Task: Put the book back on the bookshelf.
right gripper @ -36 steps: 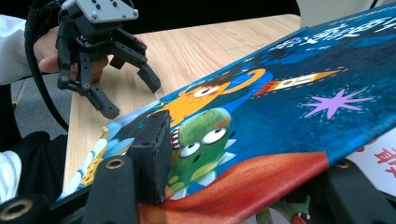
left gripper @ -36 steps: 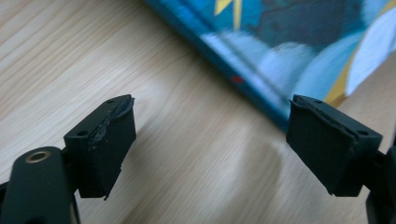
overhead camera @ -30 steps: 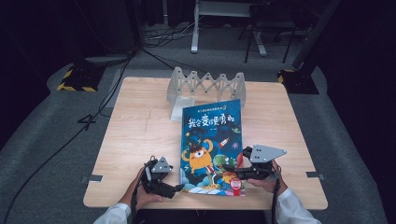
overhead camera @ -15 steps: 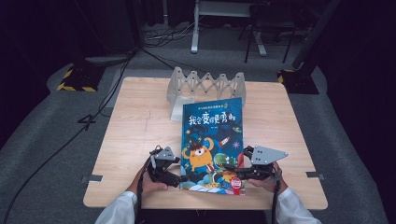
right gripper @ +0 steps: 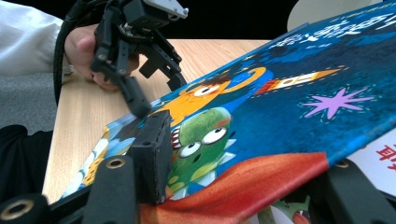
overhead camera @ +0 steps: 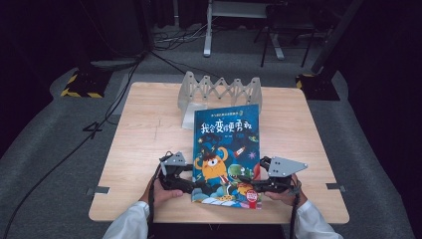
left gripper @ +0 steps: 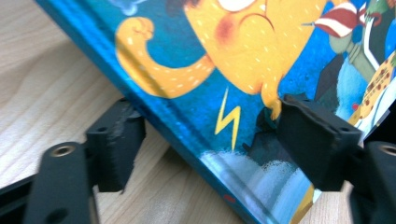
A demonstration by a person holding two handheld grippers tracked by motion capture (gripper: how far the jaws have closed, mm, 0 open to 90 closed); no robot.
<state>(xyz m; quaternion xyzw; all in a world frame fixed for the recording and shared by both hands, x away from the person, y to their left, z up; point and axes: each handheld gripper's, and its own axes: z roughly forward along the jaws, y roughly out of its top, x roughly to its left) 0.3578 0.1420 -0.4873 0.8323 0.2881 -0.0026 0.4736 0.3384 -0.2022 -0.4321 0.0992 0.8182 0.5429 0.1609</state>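
Note:
A blue picture book (overhead camera: 226,149) with an orange monster on its cover lies in the middle of the wooden table (overhead camera: 144,134). My left gripper (overhead camera: 196,185) stands open at the book's lower left edge. In the left gripper view that edge (left gripper: 187,121) runs between the two jaws, one beside it on the table, the other over the cover. My right gripper (overhead camera: 249,185) is open at the lower right edge. In the right gripper view one jaw rests on the cover (right gripper: 289,107) and the other sits under the raised edge. The left gripper (right gripper: 158,95) shows across the book.
A grey zigzag rack (overhead camera: 219,92) stands at the table's far side, just behind the book's top edge. Bare wood lies left and right of the book. Cables and stand legs are on the dark floor beyond the table.
My left gripper has slid right across the table until its jaws straddle the book's left edge. The right gripper and the book have stayed in place.

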